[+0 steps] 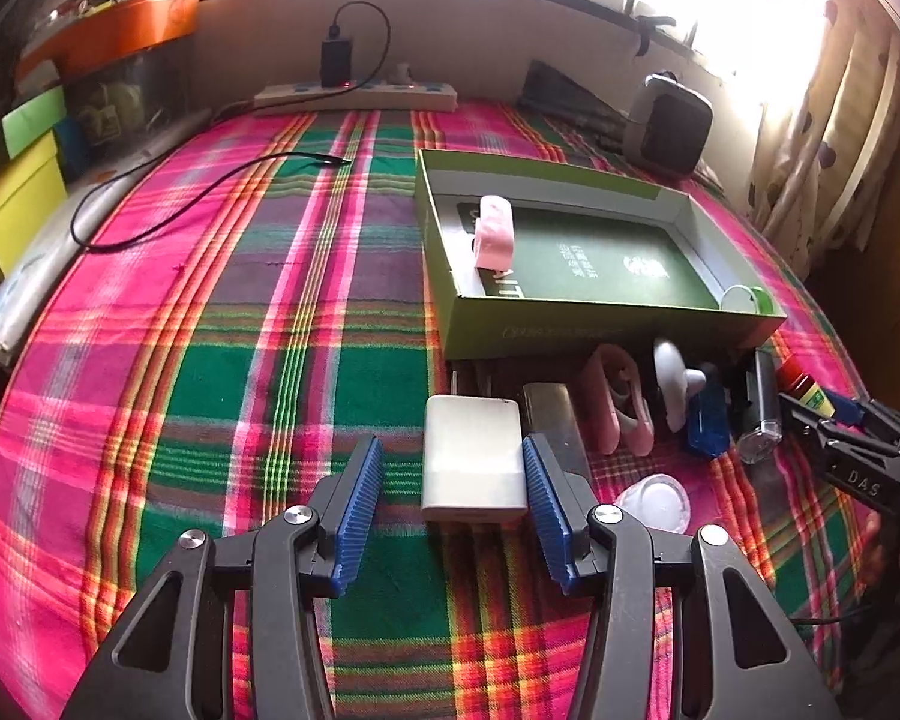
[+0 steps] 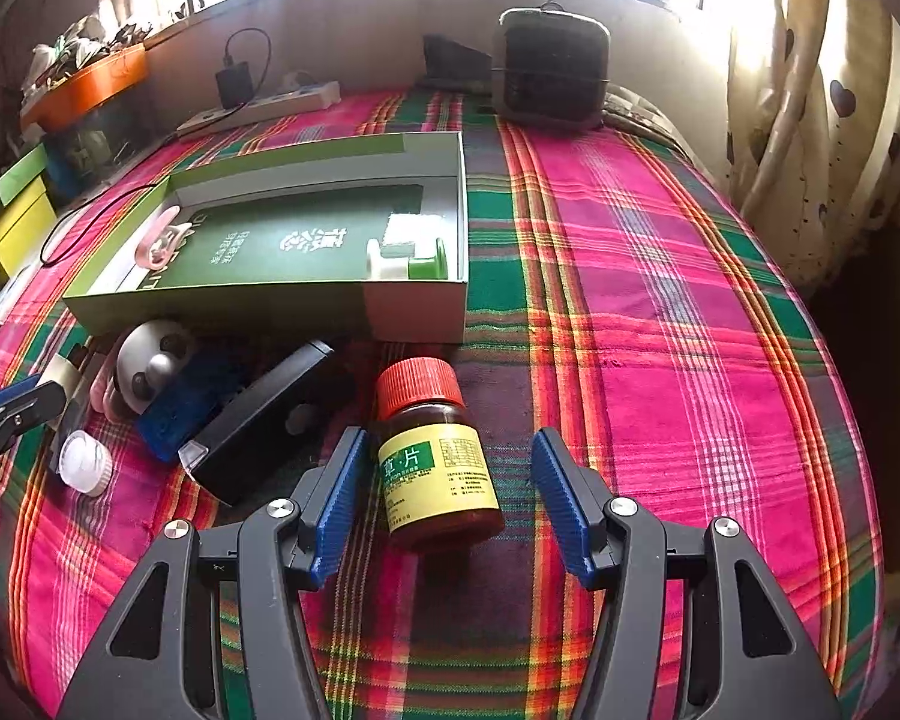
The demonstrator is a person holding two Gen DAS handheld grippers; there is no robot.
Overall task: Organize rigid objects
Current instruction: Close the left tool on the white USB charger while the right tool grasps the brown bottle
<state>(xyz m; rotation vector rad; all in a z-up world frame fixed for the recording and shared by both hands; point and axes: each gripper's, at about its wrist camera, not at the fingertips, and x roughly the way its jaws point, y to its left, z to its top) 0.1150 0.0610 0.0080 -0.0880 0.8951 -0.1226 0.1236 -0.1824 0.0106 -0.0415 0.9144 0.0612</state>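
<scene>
Between the spread fingers of the left gripper point(image 1: 453, 507) lies a flat silver case point(image 1: 473, 459) on the plaid cloth point(image 1: 222, 324), its long axis running straight ahead, away from the camera. Its right edge sits just beside the right finger point(image 1: 543, 483); a gap separates it from the left finger point(image 1: 363, 483), so nothing is grasped.

The right gripper point(image 2: 450, 498) is likewise spread wide. A brown bottle point(image 2: 438, 468) lies on its side between its fingers, red cap point(image 2: 417, 387) pointing away, its body close against the left finger point(image 2: 339, 492) and well apart from the right one.

Beyond both sits an open green box point(image 2: 306, 306), with loose items in front of it.
</scene>
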